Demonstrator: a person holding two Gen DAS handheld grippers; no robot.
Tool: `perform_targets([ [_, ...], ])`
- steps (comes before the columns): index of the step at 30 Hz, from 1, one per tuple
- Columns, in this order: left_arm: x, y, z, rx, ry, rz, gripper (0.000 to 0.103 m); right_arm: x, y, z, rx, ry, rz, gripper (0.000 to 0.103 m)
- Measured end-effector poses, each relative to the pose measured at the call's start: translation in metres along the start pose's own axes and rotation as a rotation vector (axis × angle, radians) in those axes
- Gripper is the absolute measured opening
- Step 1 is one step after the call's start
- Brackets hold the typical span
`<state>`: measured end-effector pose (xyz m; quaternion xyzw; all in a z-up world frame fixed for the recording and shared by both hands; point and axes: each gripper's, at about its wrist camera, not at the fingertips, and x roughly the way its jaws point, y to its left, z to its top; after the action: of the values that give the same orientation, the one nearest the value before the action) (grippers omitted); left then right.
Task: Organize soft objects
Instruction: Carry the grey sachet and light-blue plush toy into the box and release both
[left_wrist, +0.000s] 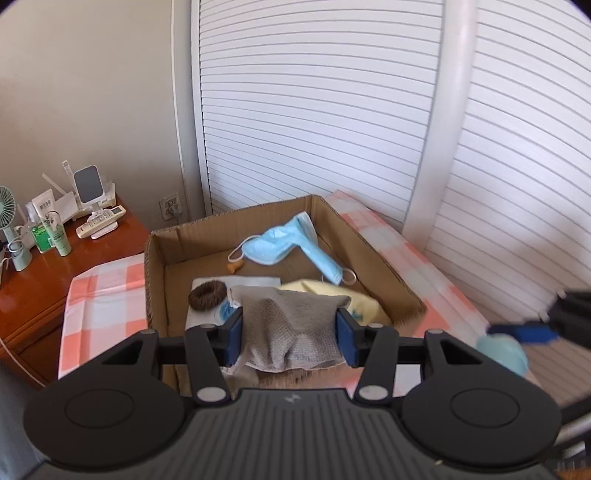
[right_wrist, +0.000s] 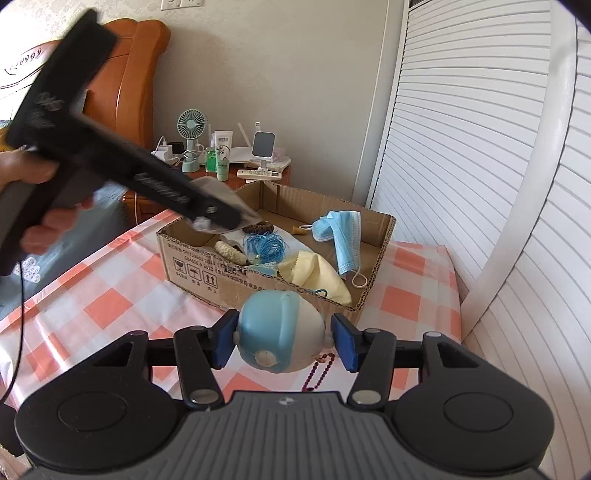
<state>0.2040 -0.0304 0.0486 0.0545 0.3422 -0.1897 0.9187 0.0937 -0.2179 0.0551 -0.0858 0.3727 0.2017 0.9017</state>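
My left gripper (left_wrist: 290, 332) is shut on a grey knitted cloth (left_wrist: 291, 325) and holds it over the near end of an open cardboard box (left_wrist: 354, 236). The box holds blue face masks (left_wrist: 291, 243), a yellow cloth (left_wrist: 332, 291), a brown hair tie (left_wrist: 207, 295) and blue cord (right_wrist: 267, 248). My right gripper (right_wrist: 282, 341) is shut on a round blue and white soft toy (right_wrist: 280, 332), just in front of the box (right_wrist: 207, 273) above the checked tablecloth. The left gripper (right_wrist: 207, 210) with the grey cloth shows in the right wrist view over the box's left end.
The box sits on a table with an orange and white checked cloth (right_wrist: 110, 295). A wooden nightstand (left_wrist: 44, 266) at the left carries a small fan (right_wrist: 191, 127), bottles, a phone stand and remotes. White slatted doors (left_wrist: 314, 110) stand behind. A red bead chain (right_wrist: 319, 371) lies under the toy.
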Motion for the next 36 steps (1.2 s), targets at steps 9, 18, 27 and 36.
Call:
perform_targets([
  [9,0.041,0.001,0.026,-0.080,-0.054,0.066,0.096,0.011,-0.007,0.006,0.013,0.007,-0.015,0.059],
  [18,-0.009,0.002,-0.004,0.001,-0.044,0.173,0.102,0.022,-0.017,0.019,0.034,0.003,-0.023,0.059],
  [27,-0.072,-0.004,-0.063,-0.018,-0.106,0.255,0.102,0.069,-0.034,0.064,0.120,0.032,0.006,0.059],
  [36,-0.092,0.003,-0.092,-0.092,-0.108,0.227,0.102,0.148,-0.042,0.110,0.196,0.113,-0.007,0.059],
])
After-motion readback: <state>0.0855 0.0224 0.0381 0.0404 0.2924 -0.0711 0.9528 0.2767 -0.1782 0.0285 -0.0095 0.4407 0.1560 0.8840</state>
